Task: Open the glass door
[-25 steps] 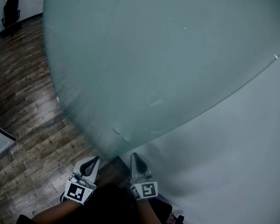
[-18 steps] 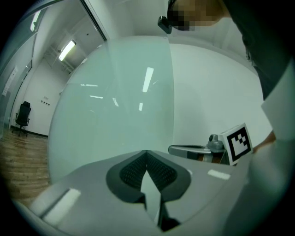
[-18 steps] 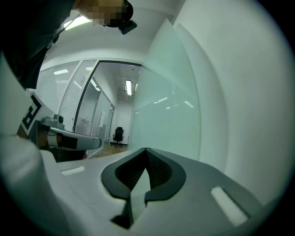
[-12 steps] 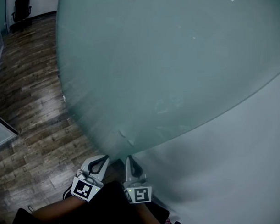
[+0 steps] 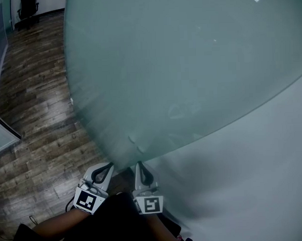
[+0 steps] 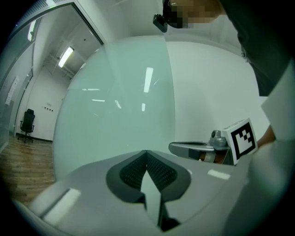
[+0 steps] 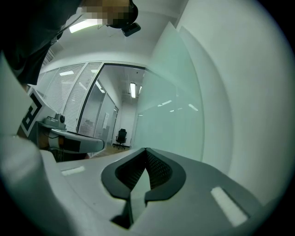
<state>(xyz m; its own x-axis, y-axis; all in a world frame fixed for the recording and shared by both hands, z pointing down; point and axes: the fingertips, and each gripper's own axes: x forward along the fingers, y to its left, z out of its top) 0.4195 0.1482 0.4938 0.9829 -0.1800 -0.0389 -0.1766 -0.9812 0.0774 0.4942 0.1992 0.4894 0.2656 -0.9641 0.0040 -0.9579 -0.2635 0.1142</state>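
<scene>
Meanwhile the right gripper [image 5: 138,165] is settling in just beside the left gripper [image 5: 108,165], having drifted across from where it was hanging a second ago. Both are now pointing level at the lower part of the glass door [image 5: 188,67]. Each claw is staying clenched, tips pressed together with nothing caught between them. The frosted pane is filling most of what I am seeing, with its free edge toward the wooden floor [image 5: 37,111] and the white wall [image 5: 252,183] running along its other side. That edge is also sitting slightly further over than before, though that may only be the person's head turning. Past the edge, the corridor is showing open all the way to an office chair [image 5: 27,7], so I am judging the door to be standing at least partly open already. I am not making out any handle, nor whether either tip is touching the glass.
</scene>
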